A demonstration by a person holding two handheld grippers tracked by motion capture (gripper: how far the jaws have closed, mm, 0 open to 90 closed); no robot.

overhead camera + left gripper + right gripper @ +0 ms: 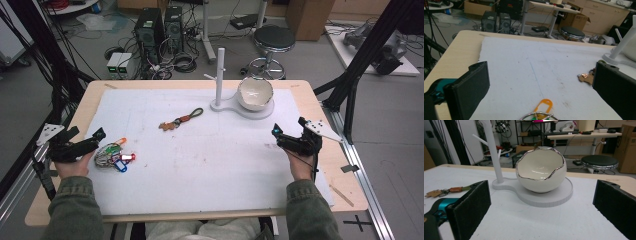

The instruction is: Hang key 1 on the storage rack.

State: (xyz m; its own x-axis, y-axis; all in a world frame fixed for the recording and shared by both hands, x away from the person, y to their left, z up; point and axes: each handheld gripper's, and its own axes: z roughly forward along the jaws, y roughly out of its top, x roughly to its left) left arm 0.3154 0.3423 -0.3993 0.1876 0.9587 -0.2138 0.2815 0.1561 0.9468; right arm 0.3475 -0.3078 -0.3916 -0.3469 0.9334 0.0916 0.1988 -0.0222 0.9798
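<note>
Table (60,150) with a white mat (200,160) carries, at the far side, a stand (220,70) with pegs and an egg-shaped bowl (255,93) on its base. Mid-mat lies a keychain (181,120), apart from everything. Near the left gripper (95,137), just beside its tips, sits a key bunch (112,156) with coloured tags. Both the left and the right gripper (278,134) are spread wide, empty. Judging from this, nothing is picked up yet; all the work remains.

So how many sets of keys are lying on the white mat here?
2. A key bunch with coloured tags lies just ahead of the left gripper; a keychain with a cord strap lies mid-mat, left of the white stand. None seems hidden.
</note>
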